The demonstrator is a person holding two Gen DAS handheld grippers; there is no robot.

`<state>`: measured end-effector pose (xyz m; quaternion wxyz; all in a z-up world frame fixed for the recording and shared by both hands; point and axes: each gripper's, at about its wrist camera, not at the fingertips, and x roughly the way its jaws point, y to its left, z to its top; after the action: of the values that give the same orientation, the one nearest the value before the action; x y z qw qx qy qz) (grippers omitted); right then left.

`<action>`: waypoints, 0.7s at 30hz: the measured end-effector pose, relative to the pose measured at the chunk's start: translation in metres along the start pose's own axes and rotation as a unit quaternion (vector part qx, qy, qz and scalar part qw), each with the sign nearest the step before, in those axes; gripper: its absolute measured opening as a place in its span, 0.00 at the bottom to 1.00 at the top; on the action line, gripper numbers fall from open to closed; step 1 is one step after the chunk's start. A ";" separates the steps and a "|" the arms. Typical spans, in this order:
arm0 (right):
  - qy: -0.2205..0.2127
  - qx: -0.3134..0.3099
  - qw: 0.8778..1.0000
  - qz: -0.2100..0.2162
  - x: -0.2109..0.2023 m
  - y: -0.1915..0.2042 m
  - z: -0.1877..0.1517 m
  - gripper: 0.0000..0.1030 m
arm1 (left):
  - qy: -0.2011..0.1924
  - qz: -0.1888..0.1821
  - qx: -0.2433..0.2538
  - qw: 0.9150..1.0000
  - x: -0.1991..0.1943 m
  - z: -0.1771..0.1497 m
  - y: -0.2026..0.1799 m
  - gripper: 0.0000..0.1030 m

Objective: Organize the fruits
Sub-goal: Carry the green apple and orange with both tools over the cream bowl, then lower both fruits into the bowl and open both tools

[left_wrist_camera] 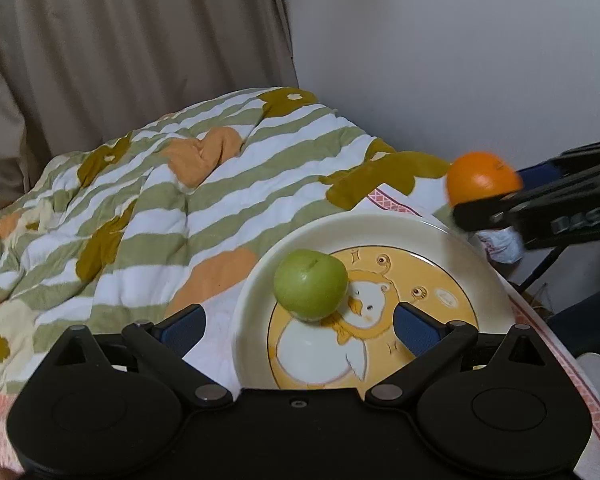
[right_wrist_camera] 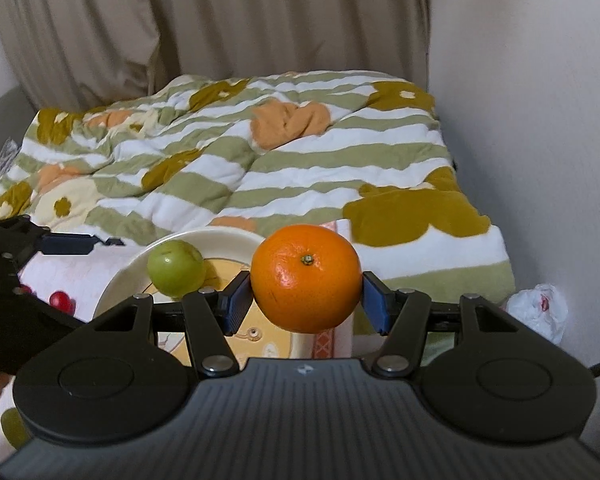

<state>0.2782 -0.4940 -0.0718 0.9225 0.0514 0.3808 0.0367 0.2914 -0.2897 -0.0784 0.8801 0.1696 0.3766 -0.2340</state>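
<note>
Left gripper (left_wrist_camera: 300, 322) jaws wide, green apple (left_wrist_camera: 311, 284) released on plate (left_wrist_camera: 452, 240). Right gripper (right_wrist_camera: 306, 300) jaws clamp orange (right_wrist_camera: 306, 278); lower it beside apple w/o bumping it.

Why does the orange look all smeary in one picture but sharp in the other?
Left wrist view: the orange and the right tongs holding it sit at the picture's edge and look blurred; the green fruit is clear. Right wrist view: the orange is close, centred and sharp.
</note>
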 end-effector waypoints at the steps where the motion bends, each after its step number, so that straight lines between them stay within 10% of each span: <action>1: 0.003 -0.006 1.000 0.003 0.003 0.004 0.000 0.72 | 0.000 0.001 -0.003 1.000 -0.003 -0.001 0.000 0.99; 21: 0.026 -0.131 0.991 0.013 0.067 0.057 -0.018 0.74 | 0.003 0.020 -0.065 0.998 -0.036 -0.034 0.015 0.99</action>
<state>0.3113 -0.4295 -0.1249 0.9104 -0.0662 0.3961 0.0997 0.2578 -0.2513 -0.0719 0.8926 0.1203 0.3902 -0.1912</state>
